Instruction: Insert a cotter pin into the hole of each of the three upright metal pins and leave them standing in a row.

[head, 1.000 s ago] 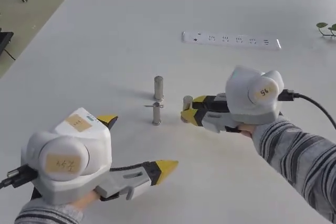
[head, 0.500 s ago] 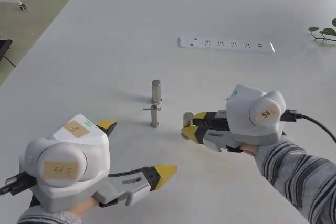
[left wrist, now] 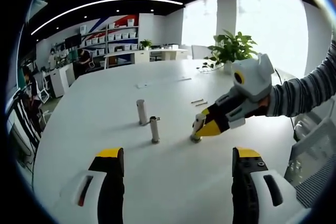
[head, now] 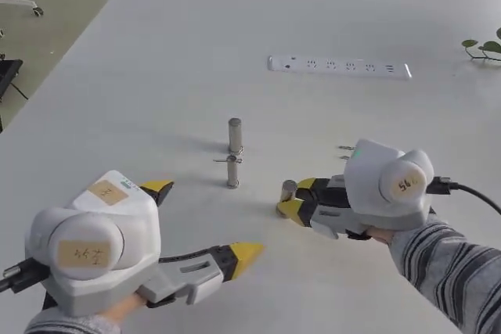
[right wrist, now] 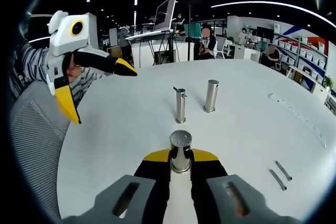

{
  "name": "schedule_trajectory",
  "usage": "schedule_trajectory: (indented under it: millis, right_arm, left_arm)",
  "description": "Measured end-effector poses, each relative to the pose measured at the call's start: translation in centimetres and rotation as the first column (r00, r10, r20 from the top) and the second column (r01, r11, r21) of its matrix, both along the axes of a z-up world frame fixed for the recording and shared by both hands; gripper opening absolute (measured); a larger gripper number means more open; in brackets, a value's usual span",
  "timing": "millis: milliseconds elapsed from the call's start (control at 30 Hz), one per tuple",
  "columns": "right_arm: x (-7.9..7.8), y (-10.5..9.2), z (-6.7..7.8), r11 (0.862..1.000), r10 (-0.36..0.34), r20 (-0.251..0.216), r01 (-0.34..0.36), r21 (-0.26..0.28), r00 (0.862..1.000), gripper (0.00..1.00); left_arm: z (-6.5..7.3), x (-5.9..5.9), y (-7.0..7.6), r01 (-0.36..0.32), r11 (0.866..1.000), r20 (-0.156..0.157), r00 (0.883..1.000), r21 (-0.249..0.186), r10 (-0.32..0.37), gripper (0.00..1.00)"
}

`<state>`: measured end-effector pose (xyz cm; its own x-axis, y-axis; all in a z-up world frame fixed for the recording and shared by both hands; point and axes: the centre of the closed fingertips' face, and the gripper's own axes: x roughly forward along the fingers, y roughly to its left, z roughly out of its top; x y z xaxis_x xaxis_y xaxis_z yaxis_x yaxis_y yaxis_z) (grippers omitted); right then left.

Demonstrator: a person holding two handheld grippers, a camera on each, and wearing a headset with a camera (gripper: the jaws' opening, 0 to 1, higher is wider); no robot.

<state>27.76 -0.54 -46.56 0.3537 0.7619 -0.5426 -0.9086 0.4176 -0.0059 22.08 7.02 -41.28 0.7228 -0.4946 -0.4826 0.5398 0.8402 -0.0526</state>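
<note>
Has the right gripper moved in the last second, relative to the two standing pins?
Yes. The right gripper, shut on a pin, has drawn back toward the person: it was beside the standing pins, now nearer than both.

Near pin (right wrist: 180,148): bare metal, smooth, glossy top. Surface (head: 156,76): white, smooth, matt. Power strip (head: 338,66): white plastic.

A white power strip (head: 338,66) is laid flat on the far part of the white table (head: 141,60), and green plant leaves (head: 481,46) are seen at the table's right border. In the left gripper view, shelves (left wrist: 110,38) stocked with boxes are set along the far wall. A tilted monitor (right wrist: 165,11) is seen beyond the table in the right gripper view.
</note>
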Motion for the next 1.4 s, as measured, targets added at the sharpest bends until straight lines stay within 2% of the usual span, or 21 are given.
schedule_trajectory:
  millis: [200, 333, 567, 700, 1033, 1233, 1400]
  right_arm:
    - [0.1, 0.0, 0.0, 1.0, -0.017, -0.02, 0.018, 0.01, 1.0, 0.09]
    - [0.3, 0.0, 0.5, 0.999, -0.025, -0.022, 0.026, 0.039, 0.999, 0.17]
    - [0.2, -0.9, 1.6, 1.0, -0.003, -0.017, 0.004, 0.023, 1.0, 0.19]
    - [0.1, -2.5, 2.0, 1.0, -0.008, -0.052, 0.008, 0.004, 0.999, 0.24]
    - [1.5, -6.8, 2.4, 0.994, -0.035, -0.051, 0.03, -0.106, 0.998, 0.27]
    - [2.6, -8.7, 2.0, 0.977, -0.016, -0.075, 0.0, -0.215, 0.997, 0.28]
    - [4.4, -9.9, 1.6, 0.959, -0.022, -0.088, -0.003, -0.284, 0.996, 0.26]
  left_arm:
    - [0.0, -0.1, -0.1, 0.003, 1.0, -0.003, 1.0, 0.004, -0.003, 0.84]
    - [0.0, -0.3, -0.3, 0.008, 1.0, 0.001, 1.0, 0.008, -0.008, 0.86]
    - [0.2, -0.5, -0.3, 0.005, 1.0, 0.0, 1.0, 0.01, -0.005, 0.87]
    - [0.2, -0.5, -0.3, 0.002, 1.0, -0.001, 1.0, 0.001, -0.002, 0.89]
    - [0.4, -0.7, -0.7, 0.012, 1.0, 0.004, 1.0, 0.002, -0.012, 0.97]
    - [0.5, -0.7, -0.9, 0.027, 0.999, 0.006, 1.0, 0.018, -0.027, 0.99]
    - [0.5, -0.7, -1.1, 0.026, 1.0, -0.005, 1.0, -0.015, -0.026, 0.99]
